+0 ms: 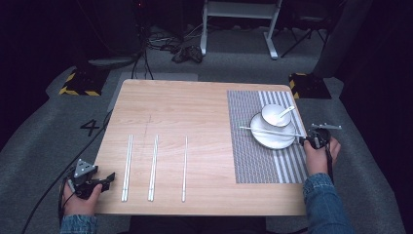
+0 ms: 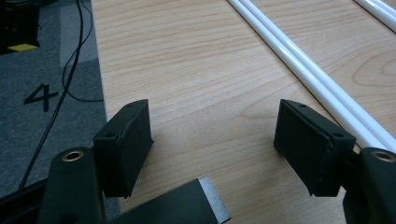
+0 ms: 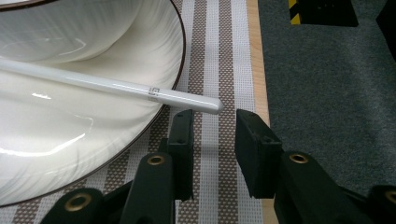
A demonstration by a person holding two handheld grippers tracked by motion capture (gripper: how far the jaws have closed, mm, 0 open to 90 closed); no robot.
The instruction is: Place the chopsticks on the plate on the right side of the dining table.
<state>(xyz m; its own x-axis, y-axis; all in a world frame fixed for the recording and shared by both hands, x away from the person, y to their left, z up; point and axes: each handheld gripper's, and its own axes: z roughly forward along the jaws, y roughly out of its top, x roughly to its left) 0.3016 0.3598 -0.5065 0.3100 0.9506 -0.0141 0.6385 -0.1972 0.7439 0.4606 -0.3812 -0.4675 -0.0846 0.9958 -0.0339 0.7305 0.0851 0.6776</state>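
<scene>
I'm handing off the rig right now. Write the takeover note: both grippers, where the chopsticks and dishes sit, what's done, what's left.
Left gripper: open, holding nothing, at the table's near left corner by the leftmost chopstick pair.
Right gripper: jaws apart, holding nothing, just behind the end of the chopstick lying across the plate.
Plate, bowl and spoon sit on the placemat.
Done: one chopstick on the plate.
Left: likely the second pair and the single chopstick, on bare wood.
</scene>
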